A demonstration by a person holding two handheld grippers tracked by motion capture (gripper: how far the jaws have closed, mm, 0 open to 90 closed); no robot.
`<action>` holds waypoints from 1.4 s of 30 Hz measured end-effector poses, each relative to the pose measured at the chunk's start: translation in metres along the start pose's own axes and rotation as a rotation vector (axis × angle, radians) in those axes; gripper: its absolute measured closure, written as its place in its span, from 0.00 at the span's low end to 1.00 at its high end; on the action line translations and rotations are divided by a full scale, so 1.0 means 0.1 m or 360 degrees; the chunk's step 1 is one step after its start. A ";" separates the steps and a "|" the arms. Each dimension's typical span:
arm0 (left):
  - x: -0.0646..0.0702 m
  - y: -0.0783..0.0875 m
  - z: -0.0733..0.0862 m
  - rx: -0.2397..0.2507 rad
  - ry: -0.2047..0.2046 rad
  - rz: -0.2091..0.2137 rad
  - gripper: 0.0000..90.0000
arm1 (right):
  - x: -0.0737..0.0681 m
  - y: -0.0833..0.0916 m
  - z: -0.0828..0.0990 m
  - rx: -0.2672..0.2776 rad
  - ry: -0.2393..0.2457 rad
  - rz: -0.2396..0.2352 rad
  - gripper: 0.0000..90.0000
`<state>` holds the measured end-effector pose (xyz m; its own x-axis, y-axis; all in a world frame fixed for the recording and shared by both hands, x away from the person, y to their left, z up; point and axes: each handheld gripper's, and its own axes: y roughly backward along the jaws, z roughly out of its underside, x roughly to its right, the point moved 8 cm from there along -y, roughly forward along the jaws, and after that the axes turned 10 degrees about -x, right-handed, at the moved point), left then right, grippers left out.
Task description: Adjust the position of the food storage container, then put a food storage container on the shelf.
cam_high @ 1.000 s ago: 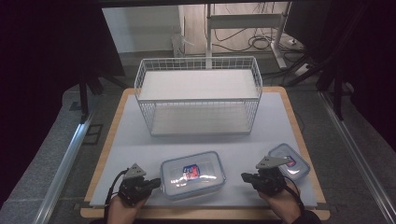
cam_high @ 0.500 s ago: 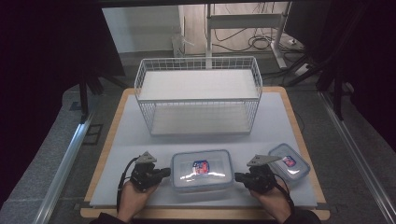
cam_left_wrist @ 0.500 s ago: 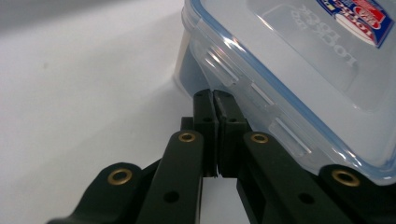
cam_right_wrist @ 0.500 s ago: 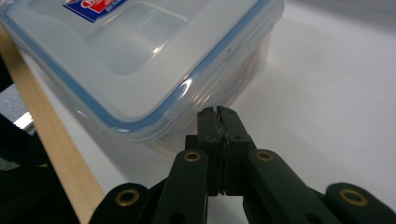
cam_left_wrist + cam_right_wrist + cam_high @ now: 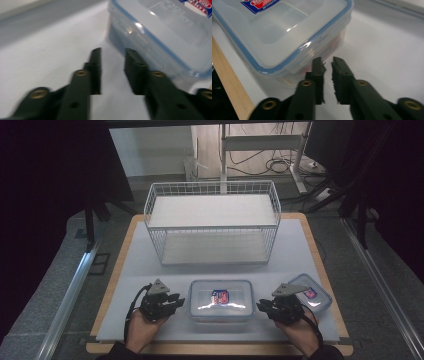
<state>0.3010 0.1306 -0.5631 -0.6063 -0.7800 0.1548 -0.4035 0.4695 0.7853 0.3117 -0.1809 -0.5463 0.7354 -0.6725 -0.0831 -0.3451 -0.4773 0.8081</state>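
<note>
I have my two tongs down at the bottom of the high view, one on each side of the large clip-lid food container (image 5: 220, 300), which sits flat on the desk (image 5: 150, 270) in the lower middle of the frame, lid on and latched as far as I can see.

My left tongs (image 5: 176, 301) sit at the lower left, tips pointing at the container's left end. In the left gripper view their jaws have just been opening; they stand a modest gap apart with nothing between them, and the container's side wall lies just beyond and to the right of the tips.

My right tongs (image 5: 262, 307) sit at the lower right, aimed at the container's right end. In the right gripper view their jaws have also just been parting, but only to a narrow slit, and nothing is in it; the container's corner (image 5: 287, 40) is just beside the left jaw, upper left of that frame.

A second, smaller lidded container (image 5: 311, 292) lies behind my right hand, near the desk's right edge. The white wire basket (image 5: 212, 222) stands in the upper middle with nothing in it.

I judge the work barely begun: neither container is gripped or lifted, and if the basket is where they go, both remain to be moved.
</note>
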 end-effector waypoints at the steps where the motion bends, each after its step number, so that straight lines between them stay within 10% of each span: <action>1: -0.03 0.06 0.05 0.0022 -0.0025 -0.0034 0.66 | 0.02 0.01 0.00 0.0006 0.0004 0.0015 0.79; 6: -0.06 0.14 0.18 0.0044 -0.0089 -0.0138 0.42 | 0.09 0.03 0.05 0.0018 0.0023 0.0039 0.55; 17: 0.07 0.13 0.31 0.0060 -0.0152 -0.0127 0.14 | 0.12 0.03 0.09 0.0064 0.0057 0.0024 0.31; 42: 0.06 0.07 0.33 0.0064 -0.0169 -0.0065 0.01 | 0.09 0.00 0.09 0.0017 0.0083 0.0021 0.10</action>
<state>0.2716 0.1432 -0.5766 -0.6573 -0.7514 0.0572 -0.4550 0.4562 0.7647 0.3126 -0.1918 -0.5522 0.7599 -0.6486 -0.0418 -0.3610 -0.4747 0.8027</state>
